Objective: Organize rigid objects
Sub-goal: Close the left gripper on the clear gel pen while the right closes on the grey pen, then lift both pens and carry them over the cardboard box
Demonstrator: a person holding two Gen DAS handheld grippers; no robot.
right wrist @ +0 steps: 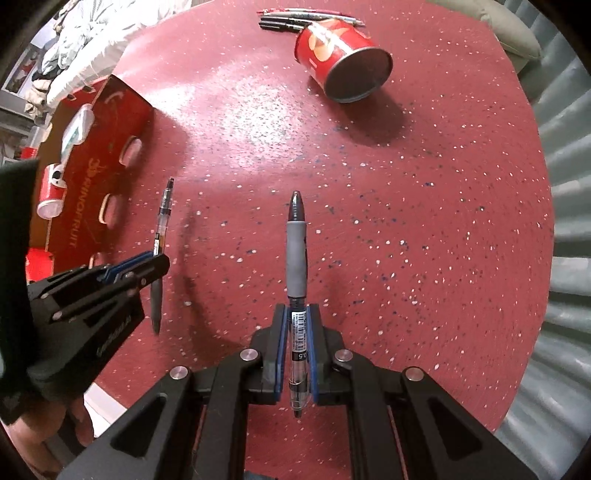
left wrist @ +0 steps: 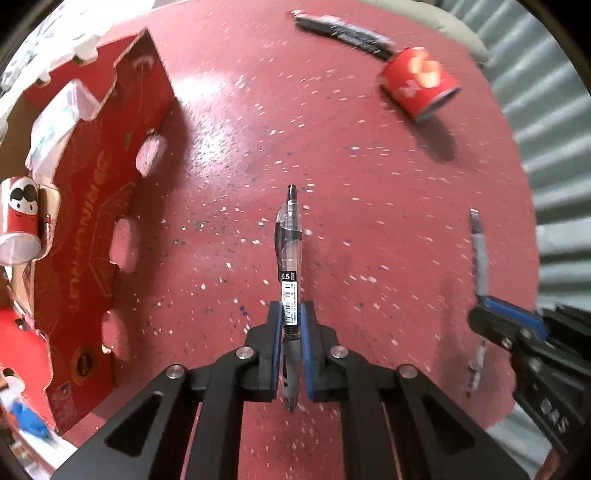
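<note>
My left gripper (left wrist: 291,314) is shut on a clear black gel pen (left wrist: 290,251) whose clip end points forward, held above the round red table (left wrist: 332,166). My right gripper (right wrist: 297,317) is shut on a second gel pen (right wrist: 296,254) with its grey grip and tip pointing forward. Each gripper shows in the other's view: the right one (left wrist: 491,306) with its pen (left wrist: 479,254), the left one (right wrist: 147,262) with its pen (right wrist: 162,218). A red can (right wrist: 343,62) lies on its side at the far side, beside several dark pens (right wrist: 295,18).
A red cardboard fruit box (left wrist: 103,221) stands at the left edge of the table and holds a red can (left wrist: 20,218) and a clear plastic package (left wrist: 55,118). A corrugated metal wall (right wrist: 565,221) runs along the right.
</note>
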